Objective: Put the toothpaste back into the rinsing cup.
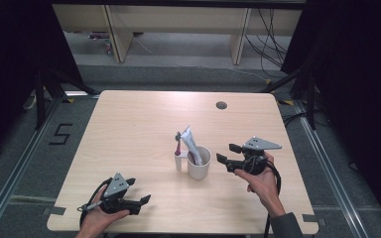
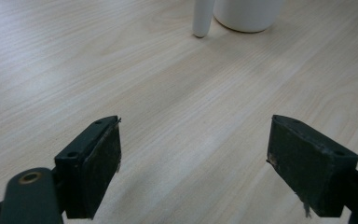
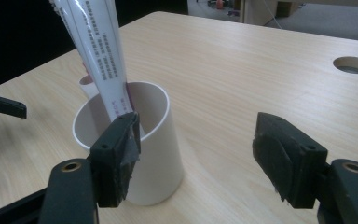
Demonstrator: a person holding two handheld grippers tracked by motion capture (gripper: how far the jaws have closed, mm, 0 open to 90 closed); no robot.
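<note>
White plastic cup [image 1: 199,162] with a white toothpaste tube [image 1: 190,144] stands mid-bench; right tool [image 1: 229,157], open and empty, hangs just beside it; left tool [image 1: 138,194] open, idle. Next, probably: grip the cup's wall or the tube

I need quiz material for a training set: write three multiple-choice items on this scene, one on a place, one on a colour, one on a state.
1. Where is the tube?
A. flat on the table
B. standing in the cup
C. between the left gripper's jaws

2. What colour is the cup?
A. white
B. red
C. black

3. How do the right gripper's jaws stand?
A. shut on the cup
B. shut on the tube
C. open, holding nothing

Key: 1 B, the tube leans out of the cup's mouth in the right gripper view. 2 A, the cup's wall is white in the high view and both gripper views. 3 C, the jaws stand wide apart beside the cup, with bare table between them.
</note>
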